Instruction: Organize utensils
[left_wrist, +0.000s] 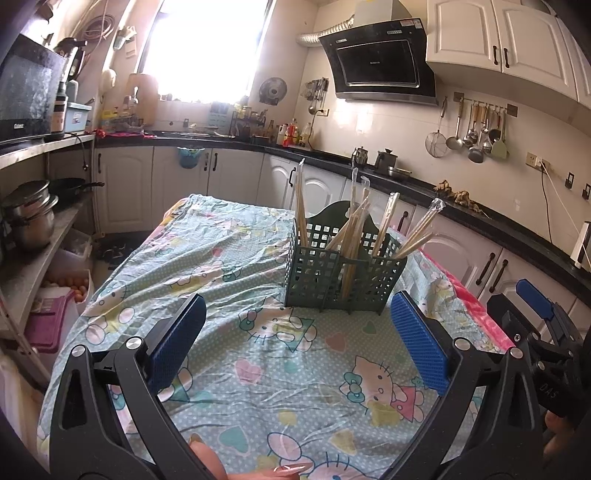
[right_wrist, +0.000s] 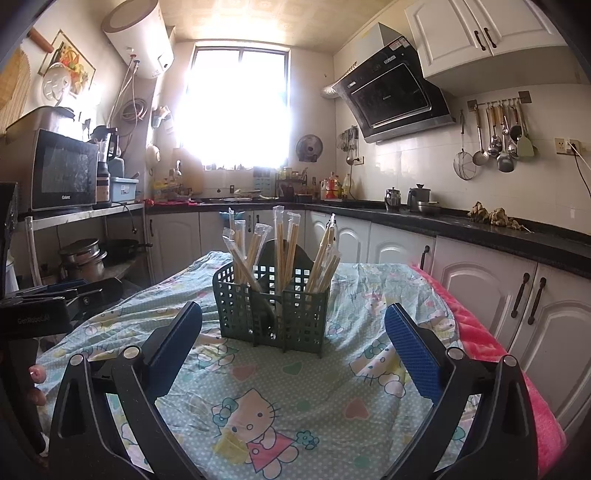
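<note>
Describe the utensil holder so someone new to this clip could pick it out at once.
Start at the table under the cartoon-cat cloth. Towards its far end, ahead of both open hand-held grippers, stands the dark green holder. It is the only thing standing on the cloth: a perforated grid caddy with wrapped chopsticks sticking up from its compartments.

Wide-spread left claw (left_wrist: 297, 338) above the cartoon-print cloth (left_wrist: 221, 258), short of the chopstick-filled green caddy (left_wrist: 343, 275).

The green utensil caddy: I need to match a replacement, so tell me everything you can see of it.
The green utensil caddy looks like dark green plastic with square-grid walls and an arched back panel rising above the rim. Dividers split it into compartments. It stands upright on the cartoon-print cloth, holding wrapped chopsticks that lean outward in several compartments. Neither claw touches it.
</note>
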